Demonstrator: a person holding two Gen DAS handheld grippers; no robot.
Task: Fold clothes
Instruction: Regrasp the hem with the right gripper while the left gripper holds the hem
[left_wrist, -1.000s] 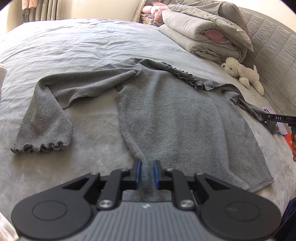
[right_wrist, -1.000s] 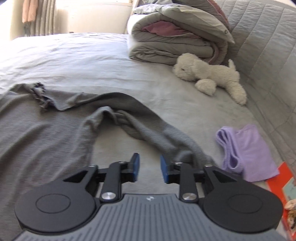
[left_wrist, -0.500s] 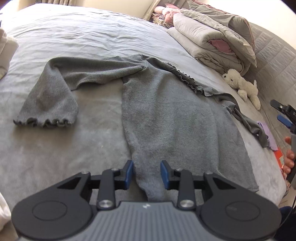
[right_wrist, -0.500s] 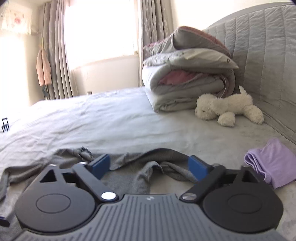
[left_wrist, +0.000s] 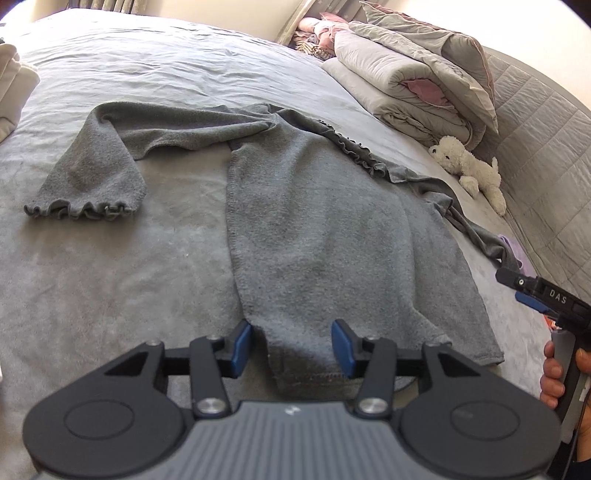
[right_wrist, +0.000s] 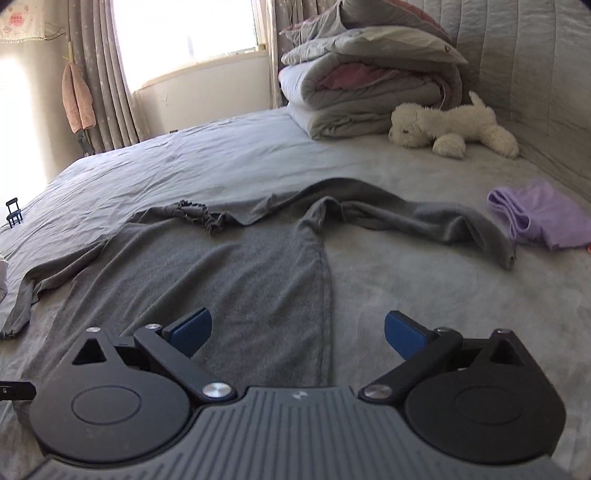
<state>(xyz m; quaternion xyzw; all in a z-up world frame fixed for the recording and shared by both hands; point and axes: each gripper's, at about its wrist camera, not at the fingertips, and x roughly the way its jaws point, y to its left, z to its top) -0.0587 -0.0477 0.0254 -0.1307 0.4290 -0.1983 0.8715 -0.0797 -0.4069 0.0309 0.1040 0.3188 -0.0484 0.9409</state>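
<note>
A grey long-sleeved top (left_wrist: 317, 229) lies spread flat on the bed, hem towards me, ruffled neck at the far end. Its left sleeve (left_wrist: 92, 173) is bent back with a ruffled cuff. Its right sleeve (right_wrist: 436, 221) lies twisted towards a lilac cloth. My left gripper (left_wrist: 291, 343) is open, its jaws either side of the hem's left corner, holding nothing. My right gripper (right_wrist: 299, 328) is wide open over the hem's right side edge; it also shows at the right edge of the left wrist view (left_wrist: 546, 295).
A folded lilac cloth (right_wrist: 539, 214) lies beside the right sleeve end. A white plush dog (right_wrist: 450, 127) and a stack of folded duvets (right_wrist: 365, 96) sit by the quilted headboard (right_wrist: 535, 74). White fabric (left_wrist: 14, 85) lies at the bed's left edge.
My left gripper has opened and let go of the hem corner. My right gripper has opened wide, drawn back from the right sleeve and now hovers over the hem's right edge.
</note>
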